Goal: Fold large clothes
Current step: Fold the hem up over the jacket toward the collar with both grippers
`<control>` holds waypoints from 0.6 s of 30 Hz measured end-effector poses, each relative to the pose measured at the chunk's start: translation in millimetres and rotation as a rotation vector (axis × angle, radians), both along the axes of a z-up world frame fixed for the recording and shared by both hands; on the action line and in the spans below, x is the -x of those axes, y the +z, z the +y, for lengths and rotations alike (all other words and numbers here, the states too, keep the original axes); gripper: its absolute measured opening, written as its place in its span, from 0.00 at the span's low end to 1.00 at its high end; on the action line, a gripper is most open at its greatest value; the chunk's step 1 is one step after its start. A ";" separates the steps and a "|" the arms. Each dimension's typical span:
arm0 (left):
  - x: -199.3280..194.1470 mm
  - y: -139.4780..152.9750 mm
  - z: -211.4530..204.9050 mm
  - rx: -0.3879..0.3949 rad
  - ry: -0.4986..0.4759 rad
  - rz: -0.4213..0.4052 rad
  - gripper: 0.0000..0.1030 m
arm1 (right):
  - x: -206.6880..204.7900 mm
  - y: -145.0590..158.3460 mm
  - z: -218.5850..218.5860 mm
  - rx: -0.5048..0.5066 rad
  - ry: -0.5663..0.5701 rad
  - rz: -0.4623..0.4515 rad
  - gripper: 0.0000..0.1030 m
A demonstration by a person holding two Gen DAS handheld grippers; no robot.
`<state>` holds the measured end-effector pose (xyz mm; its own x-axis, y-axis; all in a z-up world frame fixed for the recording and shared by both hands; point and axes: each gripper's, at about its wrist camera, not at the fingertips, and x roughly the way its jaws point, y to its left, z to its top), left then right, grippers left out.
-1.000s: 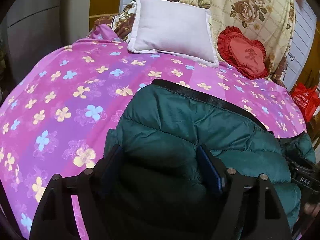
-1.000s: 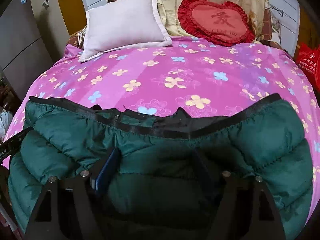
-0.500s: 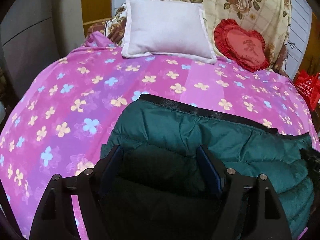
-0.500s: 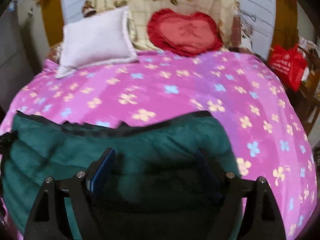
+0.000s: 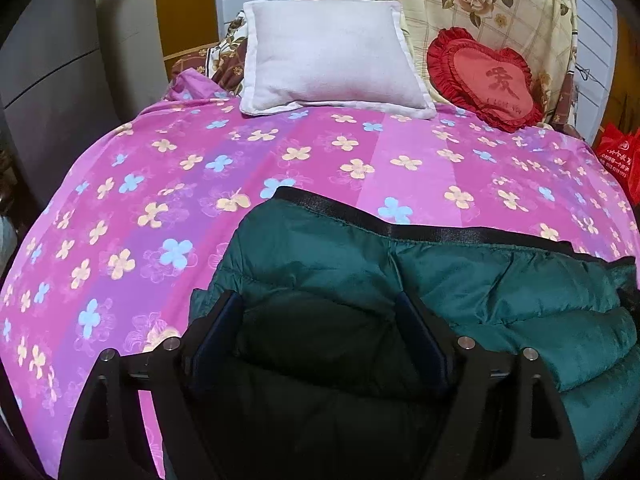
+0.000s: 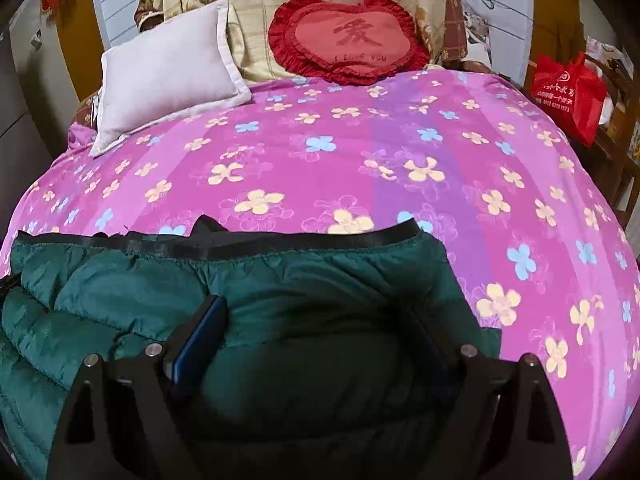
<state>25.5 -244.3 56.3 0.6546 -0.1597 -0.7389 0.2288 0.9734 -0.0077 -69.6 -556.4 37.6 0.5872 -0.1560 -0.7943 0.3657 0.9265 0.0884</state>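
A dark green puffer jacket [image 5: 500,292] with a black hem band lies folded on the near part of the pink flowered bed [image 5: 200,184]. It also shows in the right wrist view [image 6: 280,280]. My left gripper [image 5: 324,332] is open, fingers wide apart, resting over the jacket's left end. My right gripper [image 6: 316,332] is open over the jacket's right end. Jacket fabric bulges between the fingers of each gripper; neither is clamped on it.
A white pillow [image 5: 332,60] and a red heart cushion [image 5: 484,80] lean at the head of the bed. A red bag [image 6: 568,92] stands off the bed's right side. A grey cabinet [image 5: 48,80] stands to the left.
Both grippers have drawn back and lifted slightly, so more bedspread shows beyond the jacket. The right view has swung right. The jacket lies flatter on the bed.
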 end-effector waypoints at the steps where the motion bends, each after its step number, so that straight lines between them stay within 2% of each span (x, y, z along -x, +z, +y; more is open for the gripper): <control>1: -0.1 -0.5 0.1 0.000 0.000 -0.001 0.60 | 1.3 4.2 1.0 0.005 -0.004 0.010 0.87; 2: 0.0 -0.5 0.3 0.002 0.000 0.000 0.61 | 5.7 11.0 3.0 0.011 -0.013 0.004 0.87; 5: 0.1 -1.3 0.7 0.013 0.000 -0.002 0.61 | 33.6 31.6 12.1 -0.028 -0.011 -0.106 0.87; 7: -0.1 -1.8 1.3 0.020 0.001 -0.004 0.61 | 47.0 34.9 19.4 -0.024 0.005 -0.139 0.87; 10: 1.0 -2.6 3.2 0.029 0.003 -0.015 0.61 | 48.2 21.7 26.5 0.041 0.027 -0.092 0.87; 18: 4.6 -5.5 7.1 0.054 0.007 -0.043 0.61 | 48.0 2.3 24.9 0.031 0.021 -0.116 0.93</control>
<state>20.9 -237.2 50.8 0.6865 -0.1938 -0.7008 0.2230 0.9735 -0.0507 -117.6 -531.5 39.9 0.6782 -0.1665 -0.7157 0.3354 0.9368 0.0999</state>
